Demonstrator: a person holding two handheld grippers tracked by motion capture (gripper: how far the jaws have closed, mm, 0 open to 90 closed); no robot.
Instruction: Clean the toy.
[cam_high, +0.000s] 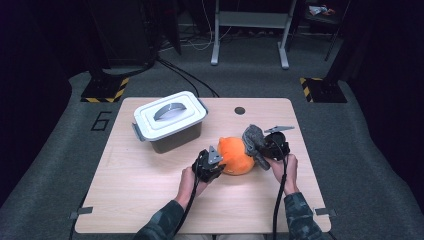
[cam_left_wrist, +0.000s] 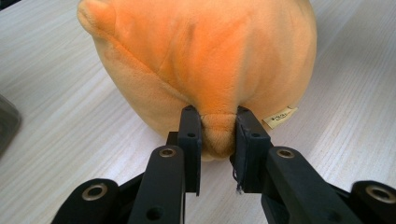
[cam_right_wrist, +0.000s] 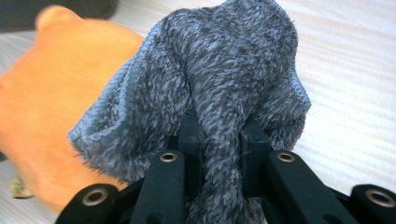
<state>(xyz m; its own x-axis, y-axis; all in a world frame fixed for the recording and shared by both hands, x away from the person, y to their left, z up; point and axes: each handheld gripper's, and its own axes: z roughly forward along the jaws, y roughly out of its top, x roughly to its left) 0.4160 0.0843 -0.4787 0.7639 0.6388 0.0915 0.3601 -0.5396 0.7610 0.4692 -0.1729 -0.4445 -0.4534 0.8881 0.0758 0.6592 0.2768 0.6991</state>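
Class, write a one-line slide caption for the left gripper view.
Left tool pinches a fold of the orange plush toy resting on the wooden table.

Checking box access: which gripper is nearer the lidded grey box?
Left. The left gripper, pinching the orange plush, sits just front-right of the box; the right gripper, holding a grey cloth, is farther right.

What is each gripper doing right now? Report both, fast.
Left gripper: closed, pinching a fold of the orange plush toy.
Right gripper: closed, holding the grey fuzzy cloth.
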